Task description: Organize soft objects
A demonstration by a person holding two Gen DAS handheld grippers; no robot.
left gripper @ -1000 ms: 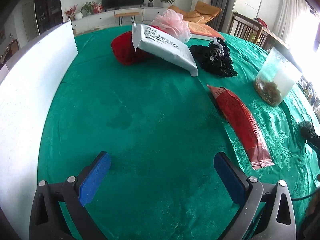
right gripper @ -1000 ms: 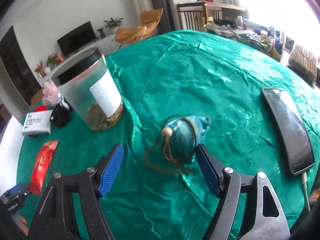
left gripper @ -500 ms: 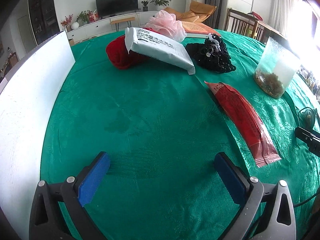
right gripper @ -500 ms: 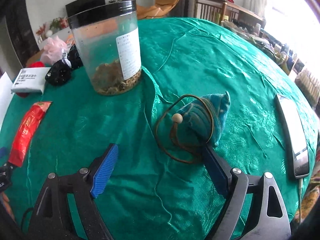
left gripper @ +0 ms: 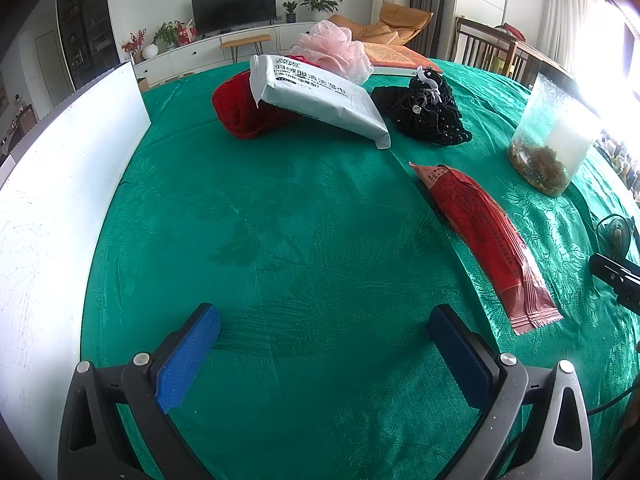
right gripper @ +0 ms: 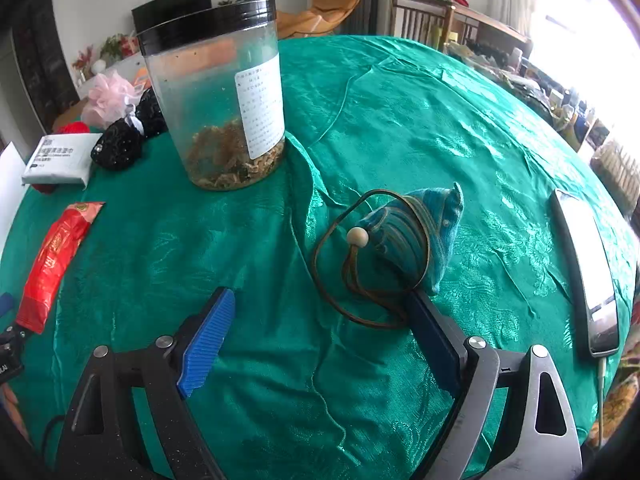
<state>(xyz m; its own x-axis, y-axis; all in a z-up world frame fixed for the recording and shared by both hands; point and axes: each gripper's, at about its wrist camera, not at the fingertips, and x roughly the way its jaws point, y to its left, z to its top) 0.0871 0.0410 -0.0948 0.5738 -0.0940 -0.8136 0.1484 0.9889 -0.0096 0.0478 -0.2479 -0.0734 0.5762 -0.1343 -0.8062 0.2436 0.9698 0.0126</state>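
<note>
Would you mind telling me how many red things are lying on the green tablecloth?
2: a red yarn ball at the far side, partly under the white wipes pack, and a long red sachet nearer, toward the jar. Others may be hidden.

Pouch [right gripper: 416, 236] lies right of jar [right gripper: 224, 108], phone [right gripper: 584, 264] farther right.

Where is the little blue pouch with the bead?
In the right wrist view, the blue pouch lies on the green tablecloth, between the plastic jar and the phone.

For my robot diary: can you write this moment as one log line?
left gripper: open, empty | right gripper: open | blue pouch: on tablecloth, by right finger
</note>
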